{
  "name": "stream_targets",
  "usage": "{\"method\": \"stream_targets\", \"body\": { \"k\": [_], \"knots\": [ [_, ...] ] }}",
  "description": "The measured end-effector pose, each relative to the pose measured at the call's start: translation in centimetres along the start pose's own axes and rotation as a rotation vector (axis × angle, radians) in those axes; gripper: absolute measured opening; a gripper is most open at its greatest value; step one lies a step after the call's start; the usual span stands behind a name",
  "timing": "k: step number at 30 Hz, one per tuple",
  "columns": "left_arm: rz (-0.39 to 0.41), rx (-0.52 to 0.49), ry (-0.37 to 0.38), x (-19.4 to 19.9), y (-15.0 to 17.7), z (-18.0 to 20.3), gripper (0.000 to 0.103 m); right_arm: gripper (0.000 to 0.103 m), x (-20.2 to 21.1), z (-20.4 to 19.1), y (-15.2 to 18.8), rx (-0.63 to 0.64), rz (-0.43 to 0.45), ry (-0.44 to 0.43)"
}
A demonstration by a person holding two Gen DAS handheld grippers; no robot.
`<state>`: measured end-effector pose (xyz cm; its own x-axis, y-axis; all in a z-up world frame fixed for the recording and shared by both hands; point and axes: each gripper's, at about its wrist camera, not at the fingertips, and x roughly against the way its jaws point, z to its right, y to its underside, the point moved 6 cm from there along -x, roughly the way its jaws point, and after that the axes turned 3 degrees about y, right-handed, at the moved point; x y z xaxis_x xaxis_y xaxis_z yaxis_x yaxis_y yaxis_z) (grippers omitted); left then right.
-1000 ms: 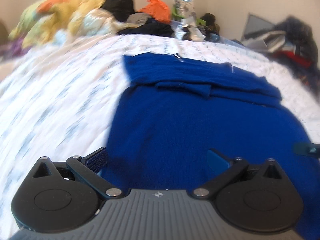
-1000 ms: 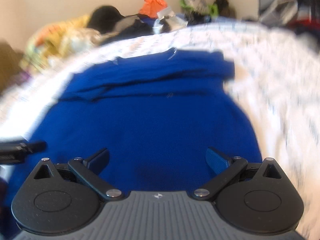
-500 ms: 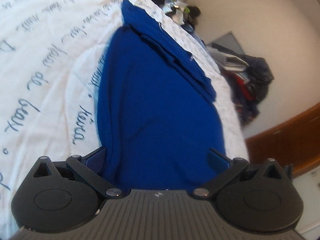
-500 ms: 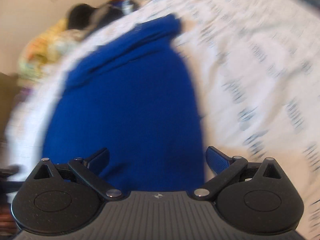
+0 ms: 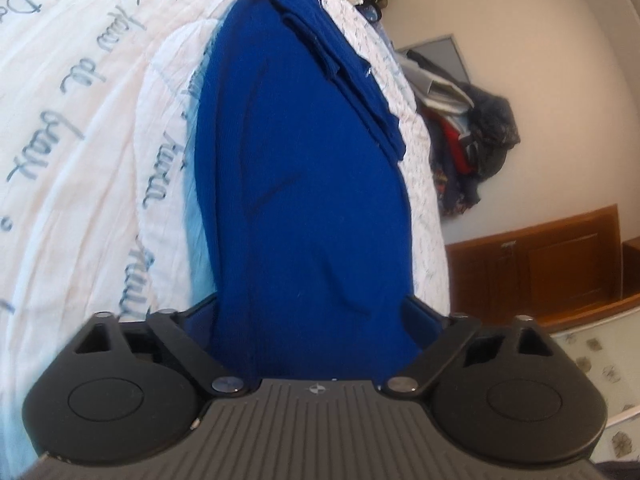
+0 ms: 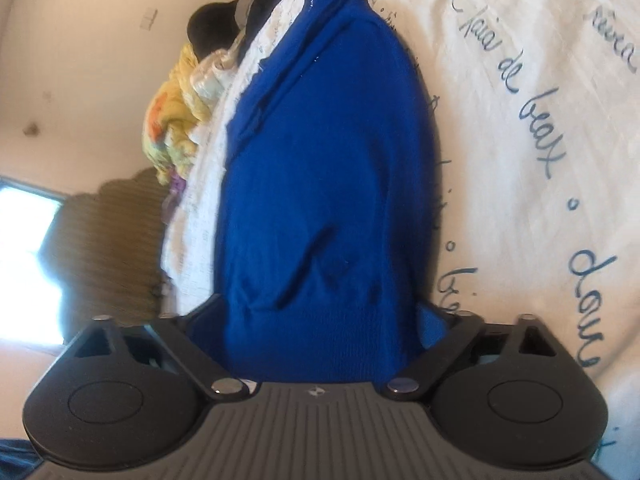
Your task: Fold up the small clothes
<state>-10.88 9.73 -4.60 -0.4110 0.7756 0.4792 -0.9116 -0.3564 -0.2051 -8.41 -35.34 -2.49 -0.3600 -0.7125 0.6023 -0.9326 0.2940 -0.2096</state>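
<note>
A royal-blue knitted sweater (image 5: 304,184) lies flat on a white bedsheet with dark handwriting print (image 5: 80,100). Its near edge sits between the spread, released fingers of the left tool (image 5: 310,316) and right tool (image 6: 320,316).

You saw blue cursive script printed across the white bedspread (image 6: 520,128); only "de" at two o'clock read with any certainty.

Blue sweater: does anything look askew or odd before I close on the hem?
Mostly tidy. The blue sweater lies flat on the bedspread, hem between the open fingers of both hand-held grippers. Only oddity: creases near the hem in the right wrist view, and the folded-in sleeves overlap unevenly.
</note>
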Motion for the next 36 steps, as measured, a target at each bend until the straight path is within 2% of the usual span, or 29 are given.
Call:
{"method": "stream_targets", "body": {
  "k": [1, 3, 7, 8, 9, 10, 11, 12, 13, 14, 15, 17, 19, 22, 24, 27, 31, 33, 35, 36],
  "knots": [
    [-0.007, 0.000, -0.005, 0.1, 0.1, 0.0, 0.083, 0.071, 0.2, -0.2, 0.1, 0.021, -0.001, 0.039],
    [-0.018, 0.005, -0.004, 0.2, 0.6, -0.2, 0.083, 0.070, 0.1, -0.5, 0.5, 0.049, -0.009, 0.075],
    [-0.018, 0.009, -0.008, 0.1, 1.3, -0.3, 0.079, 0.070, -0.2, -0.5, 1.0, 0.054, -0.013, 0.064],
    [-0.011, 0.007, -0.022, 0.1, 1.4, -0.3, 0.072, 0.070, -0.1, -0.5, 1.1, 0.055, -0.010, 0.065],
    [-0.004, 0.007, -0.046, 0.1, 1.3, -0.4, 0.057, 0.069, -0.1, -0.4, 1.2, 0.052, -0.008, 0.067],
    [-0.007, 0.009, -0.071, 0.1, 1.3, -0.6, 0.049, 0.059, -0.4, -0.4, 1.1, 0.046, -0.004, 0.075],
    [-0.014, 0.018, -0.094, 0.0, 1.2, -0.8, 0.034, 0.052, -0.7, -0.5, 0.9, 0.051, -0.002, 0.099],
    [-0.016, 0.026, -0.113, 0.0, 1.1, -1.0, 0.017, 0.037, -0.7, -0.5, 0.9, 0.055, -0.001, 0.128],
    [-0.022, 0.030, -0.145, 0.1, 1.0, -1.4, 0.008, 0.021, -0.7, -0.3, 0.9, 0.055, 0.002, 0.155],
    [-0.026, 0.023, -0.164, 0.1, 0.9, -1.5, 0.004, 0.013, -0.8, -0.1, 0.9, 0.058, 0.004, 0.186],
    [-0.024, 0.013, -0.171, 0.3, 0.8, -1.4, 0.004, 0.006, -0.8, 0.1, 0.9, 0.056, 0.005, 0.207],
    [-0.013, -0.065, -0.208, 0.4, 0.4, -0.4, 0.003, 0.006, -0.6, 0.7, 0.9, 0.035, 0.007, 0.192],
    [-0.002, -0.124, -0.180, 0.7, -0.2, 1.3, 0.003, 0.006, -0.4, 1.0, 0.7, 0.020, 0.022, 0.184],
    [0.048, -0.203, -0.106, 1.6, -3.0, 4.2, 0.004, 0.006, 0.5, 0.0, -0.8, -0.016, 0.085, 0.055],
    [0.090, -0.259, -0.073, 1.7, -6.4, 6.1, 0.004, 0.006, 0.9, -1.1, -3.4, -0.004, 0.137, -0.006],
    [0.162, -0.345, -0.047, 0.7, -12.9, 8.6, 0.004, 0.006, 0.6, -3.0, -9.6, 0.019, 0.228, -0.107],
    [0.272, -0.408, -0.061, -2.7, -23.6, 11.4, 0.004, 0.006, -2.3, -4.7, -20.3, 0.001, 0.333, -0.176],
    [0.302, -0.411, -0.090, -5.5, -28.7, 11.7, 0.004, 0.006, -4.6, -4.8, -25.8, -0.006, 0.365, -0.148],
    [0.332, -0.440, -0.160, -8.5, -33.1, 11.2, 0.004, 0.006, -7.5, -4.1, -30.5, -0.045, 0.368, -0.131],
    [0.335, -0.464, -0.212, -10.1, -34.7, 10.6, 0.012, 0.009, -9.2, -3.5, -32.7, -0.047, 0.371, -0.096]
  ]
}}
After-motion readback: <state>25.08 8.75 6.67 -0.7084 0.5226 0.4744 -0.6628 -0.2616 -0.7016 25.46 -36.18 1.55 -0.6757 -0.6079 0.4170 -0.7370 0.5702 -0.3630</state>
